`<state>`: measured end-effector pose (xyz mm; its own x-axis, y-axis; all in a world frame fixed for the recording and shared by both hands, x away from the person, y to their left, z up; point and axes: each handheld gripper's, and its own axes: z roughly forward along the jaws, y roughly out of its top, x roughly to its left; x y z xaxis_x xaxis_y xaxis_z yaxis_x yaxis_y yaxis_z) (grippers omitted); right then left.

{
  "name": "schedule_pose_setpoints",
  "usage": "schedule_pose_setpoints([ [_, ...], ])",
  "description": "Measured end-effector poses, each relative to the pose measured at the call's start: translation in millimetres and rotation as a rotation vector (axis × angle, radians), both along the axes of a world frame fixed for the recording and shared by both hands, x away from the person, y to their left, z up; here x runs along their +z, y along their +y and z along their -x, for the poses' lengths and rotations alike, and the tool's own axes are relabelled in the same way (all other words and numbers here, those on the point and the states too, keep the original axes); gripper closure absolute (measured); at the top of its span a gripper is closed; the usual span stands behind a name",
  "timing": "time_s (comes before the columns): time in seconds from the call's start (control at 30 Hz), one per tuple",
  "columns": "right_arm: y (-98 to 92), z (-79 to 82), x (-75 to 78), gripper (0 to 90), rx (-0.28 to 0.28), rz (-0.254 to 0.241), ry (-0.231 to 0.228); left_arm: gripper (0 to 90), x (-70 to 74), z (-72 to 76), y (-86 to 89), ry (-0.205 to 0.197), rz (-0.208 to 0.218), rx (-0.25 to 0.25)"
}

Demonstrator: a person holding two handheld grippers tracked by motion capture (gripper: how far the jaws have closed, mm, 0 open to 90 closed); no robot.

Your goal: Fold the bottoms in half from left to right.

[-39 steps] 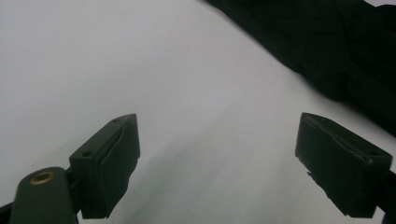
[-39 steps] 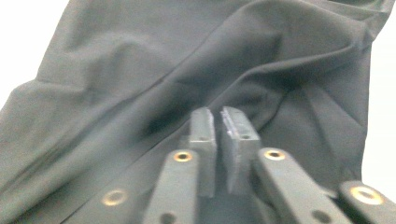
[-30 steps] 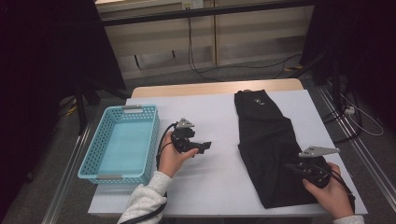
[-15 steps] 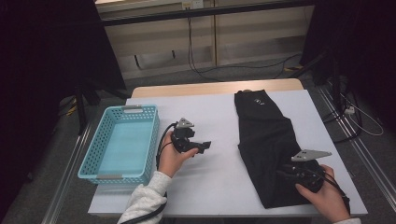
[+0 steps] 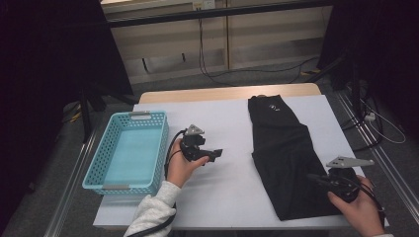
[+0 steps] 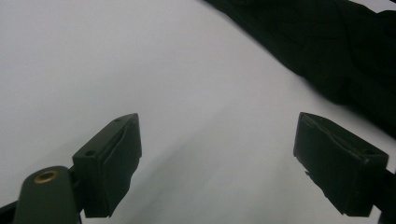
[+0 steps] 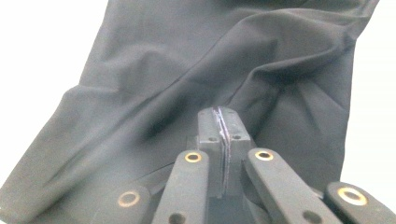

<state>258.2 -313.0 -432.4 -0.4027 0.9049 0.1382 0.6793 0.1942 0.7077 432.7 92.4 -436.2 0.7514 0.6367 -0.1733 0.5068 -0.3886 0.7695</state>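
Note:
A black garment (image 5: 281,148) lies lengthwise on the right half of the white table (image 5: 222,197). My right gripper (image 5: 316,178) hovers at the garment's near right edge, pointing left. In the right gripper view its jaws (image 7: 219,112) have just closed and stand shut pad to pad over the rumpled black garment (image 7: 187,70), with nothing seen between them. My left gripper (image 5: 217,153) is held at mid-table, pointing right. It is open (image 6: 217,135) above bare white tabletop, with the garment's edge (image 6: 336,46) beyond it.
A light blue plastic basket (image 5: 96,158) sits empty on the table's left side, close to my left hand. Bare tabletop lies between the basket and the garment. The table's near edge is just below both hands.
The right gripper slid a little left over the garment's edge, then back right. The left hand and gripper have stayed where they were.

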Motion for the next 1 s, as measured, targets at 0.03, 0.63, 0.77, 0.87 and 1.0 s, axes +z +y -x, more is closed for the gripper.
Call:
schedule_pose_setpoints([
  [0.03, -2.5, 2.8, 0.3, 89.4, -0.011, -0.001, -0.001, 15.2, 0.0, -0.1, 0.1, 0.000, 0.000, 0.000],
  [0.63, -27.7, 10.0, -3.3, 72.5, -0.116, 0.059, -0.016, 15.2, -2.5, 0.4, -3.0, 0.011, -0.012, -0.007],
  [0.77, -27.7, 0.5, -9.6, 72.9, -0.124, 0.069, 0.016, 15.2, -3.4, 0.5, -3.2, 0.013, -0.013, -0.005],
  [0.87, -25.9, -2.8, -14.6, 77.4, -0.114, 0.078, 0.057, 15.2, -2.8, 0.1, -2.0, 0.005, -0.020, -0.010],
  [1.0, -23.6, -4.3, -14.7, 89.1, -0.102, 0.057, 0.075, 15.2, -2.2, 0.6, -1.1, 0.006, -0.022, -0.007],
])
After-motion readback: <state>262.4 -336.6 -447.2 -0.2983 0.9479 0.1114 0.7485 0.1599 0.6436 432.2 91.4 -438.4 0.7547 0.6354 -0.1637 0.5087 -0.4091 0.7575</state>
